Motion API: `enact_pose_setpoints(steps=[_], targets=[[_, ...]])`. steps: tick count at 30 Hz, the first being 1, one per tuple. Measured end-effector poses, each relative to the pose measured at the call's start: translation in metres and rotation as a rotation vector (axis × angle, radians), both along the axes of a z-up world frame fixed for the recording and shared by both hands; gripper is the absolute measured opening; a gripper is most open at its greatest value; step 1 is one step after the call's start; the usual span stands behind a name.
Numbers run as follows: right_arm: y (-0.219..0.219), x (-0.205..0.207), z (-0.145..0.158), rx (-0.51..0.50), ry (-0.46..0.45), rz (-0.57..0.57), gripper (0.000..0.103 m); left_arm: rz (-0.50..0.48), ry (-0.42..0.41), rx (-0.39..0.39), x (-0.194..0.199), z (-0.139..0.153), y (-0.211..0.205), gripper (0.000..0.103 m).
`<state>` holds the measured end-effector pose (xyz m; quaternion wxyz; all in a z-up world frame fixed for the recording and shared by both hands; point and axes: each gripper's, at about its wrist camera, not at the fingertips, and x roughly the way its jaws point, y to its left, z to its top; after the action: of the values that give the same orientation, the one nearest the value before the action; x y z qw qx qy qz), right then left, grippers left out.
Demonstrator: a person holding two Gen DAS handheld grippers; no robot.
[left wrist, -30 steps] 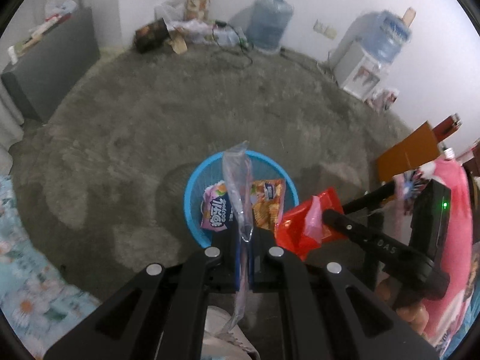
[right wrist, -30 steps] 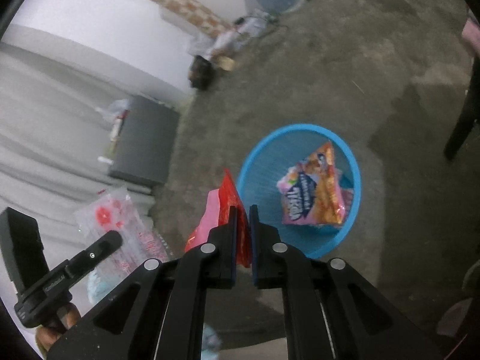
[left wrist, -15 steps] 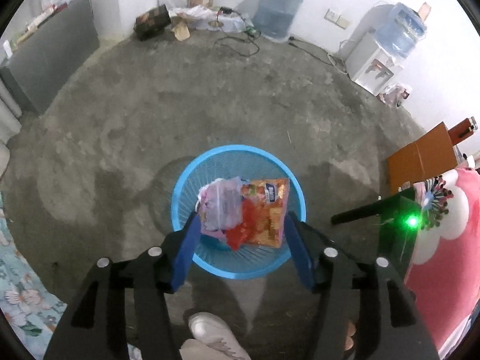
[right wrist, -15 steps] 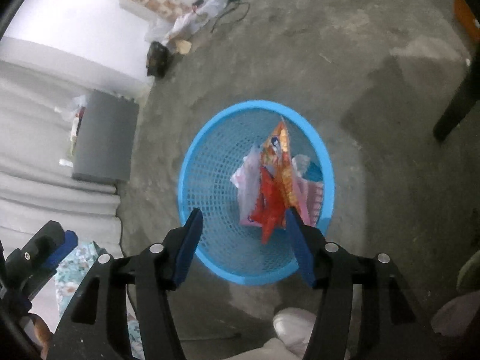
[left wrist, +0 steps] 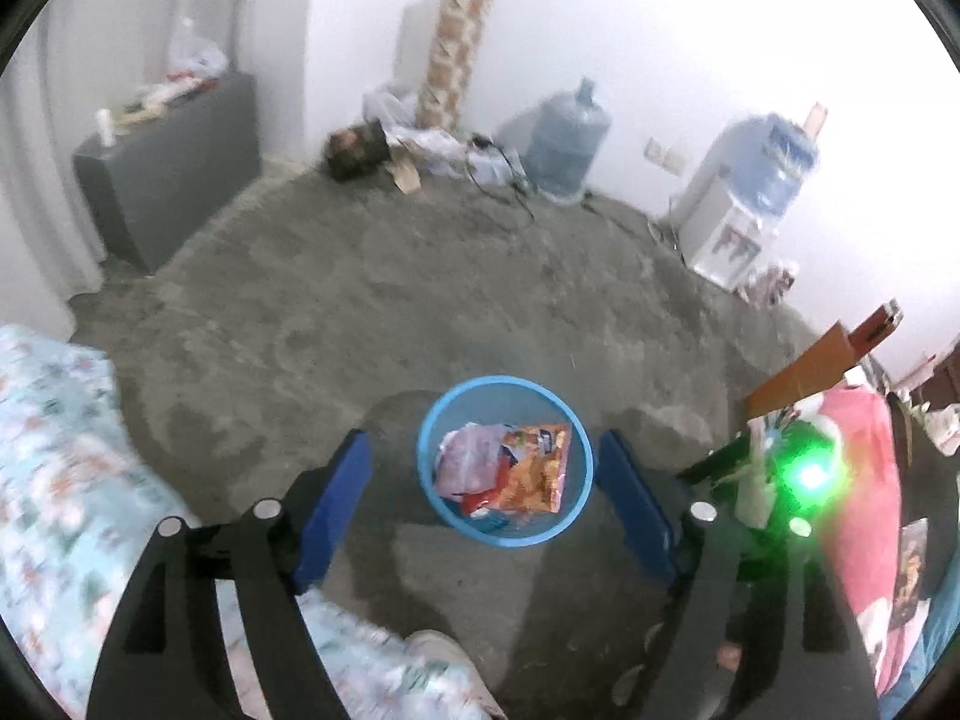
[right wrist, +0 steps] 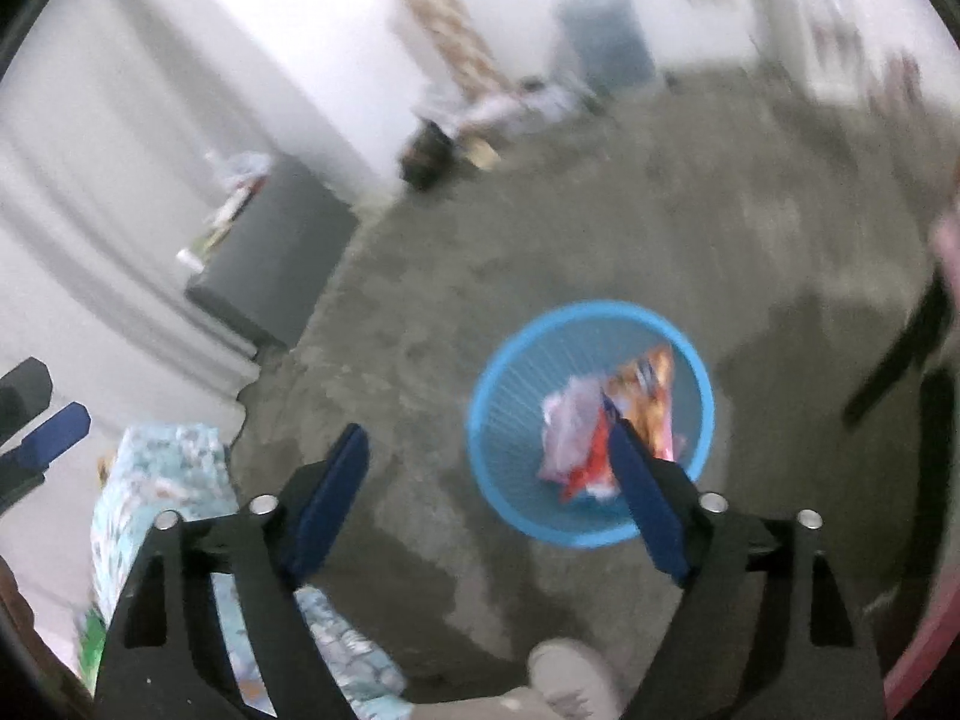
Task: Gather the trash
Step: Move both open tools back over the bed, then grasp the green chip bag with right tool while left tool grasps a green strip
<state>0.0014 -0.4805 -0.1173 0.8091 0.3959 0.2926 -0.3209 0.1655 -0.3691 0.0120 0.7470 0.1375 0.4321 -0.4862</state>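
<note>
Nearest the cameras, the left gripper (left wrist: 483, 474) and the right gripper (right wrist: 489, 468) both have their jaws spread wide with nothing between the pads; those jaws have just been opening. A pale shoe (right wrist: 573, 681) of the person shows at the bottom edge, just this side of the blue basket (left wrist: 435, 420), and a floral-print bedcover (left wrist: 54, 456) lies to the basket's left. The basket stands on the grey concrete floor (left wrist: 420, 288), and the trash is inside it: an orange snack bag (left wrist: 537, 468), a pinkish wrapper (left wrist: 465, 459) and a red wrapper (right wrist: 585, 459) piled together below the rim. Beyond the basket, well apart, a grey cabinet (left wrist: 171, 165) stands to the left, with a water jug (left wrist: 567, 144) and a dispenser (left wrist: 729, 222) against the far wall. The likely risk now is leaving litter behind: the heap of scraps (left wrist: 420, 138) by the far wall may still count as trash. The light wrappers sit loosely, so a bump to the basket could spill them.
</note>
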Motion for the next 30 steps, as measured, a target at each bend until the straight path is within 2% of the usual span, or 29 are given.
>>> enact_pose_setpoints(steps=[4, 7, 9, 12, 15, 17, 20, 23, 27, 30], targets=[[0.04, 0.008, 0.06, -0.19, 0.006, 0.078, 0.095, 0.071, -0.038, -0.071, 0.0, 0.033, 0.074, 0.084], [0.067, 0.015, 0.088, -0.282, 0.017, 0.113, 0.095, 0.159, -0.049, -0.126, 0.001, 0.053, 0.135, 0.085], [0.09, 0.02, 0.107, -0.373, 0.061, 0.096, 0.095, 0.217, -0.06, -0.165, -0.002, 0.064, 0.174, 0.085], [0.113, 0.028, 0.121, -0.47, 0.1, 0.104, 0.095, 0.279, -0.095, -0.219, -0.009, 0.077, 0.224, 0.086], [0.146, 0.035, 0.136, -0.578, 0.121, 0.161, 0.095, 0.353, -0.148, -0.264, -0.018, 0.088, 0.28, 0.089], [0.169, 0.041, 0.145, -0.662, 0.146, 0.219, 0.095, 0.405, -0.179, -0.282, -0.023, 0.093, 0.313, 0.09], [0.193, 0.049, 0.157, -0.722, 0.135, 0.292, 0.095, 0.499, -0.228, -0.285, -0.032, 0.095, 0.364, 0.09], [0.209, 0.053, 0.167, -0.678, 0.043, 0.381, 0.095, 0.595, -0.25, -0.277, -0.039, 0.093, 0.405, 0.091], [0.219, 0.067, 0.171, -0.506, -0.132, 0.54, 0.095, 0.717, -0.258, -0.276, -0.046, 0.085, 0.46, 0.091], [0.227, 0.084, 0.17, -0.388, -0.192, 0.598, 0.095, 0.784, -0.265, -0.282, -0.048, 0.078, 0.49, 0.091]])
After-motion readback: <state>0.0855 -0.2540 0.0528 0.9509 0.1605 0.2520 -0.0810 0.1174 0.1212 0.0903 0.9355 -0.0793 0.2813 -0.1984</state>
